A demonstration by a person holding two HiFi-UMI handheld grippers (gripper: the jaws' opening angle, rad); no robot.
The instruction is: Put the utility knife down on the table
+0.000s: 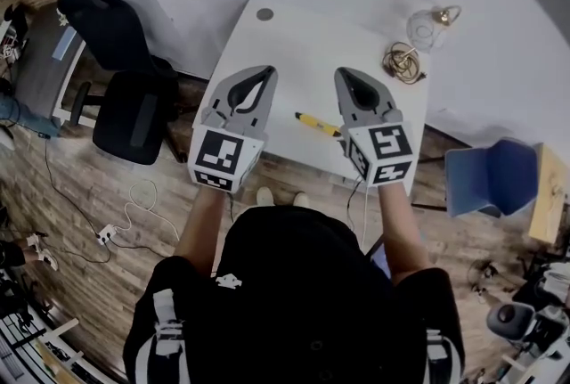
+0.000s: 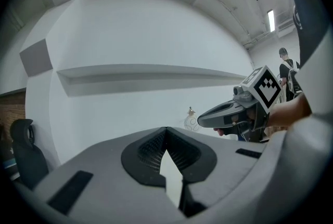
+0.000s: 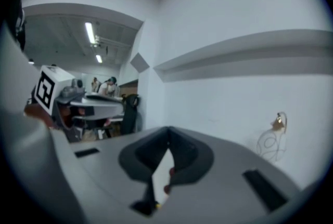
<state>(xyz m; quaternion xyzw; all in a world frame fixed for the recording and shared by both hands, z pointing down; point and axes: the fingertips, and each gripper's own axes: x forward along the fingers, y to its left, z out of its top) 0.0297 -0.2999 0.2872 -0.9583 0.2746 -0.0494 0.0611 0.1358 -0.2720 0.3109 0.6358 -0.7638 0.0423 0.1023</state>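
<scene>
A yellow utility knife [image 1: 318,123] lies flat on the white table [image 1: 294,53], near its front edge, with nothing touching it. Both grippers hover above the table on either side of the knife and point away from the person. My left gripper [image 1: 266,70] is to the knife's left; its jaw tips meet [image 2: 166,129] and hold nothing. My right gripper [image 1: 344,73] hangs just above and right of the knife, jaws closed together [image 3: 168,128] and empty. Each gripper shows in the other's view, level and apart.
A clear glass globe with a brass cap [image 1: 426,28] and a coil of brass wire [image 1: 403,61] sit at the table's far right. A grey round cap [image 1: 264,14] is at the far left. A black office chair [image 1: 125,79] stands left, a blue chair [image 1: 490,175] right.
</scene>
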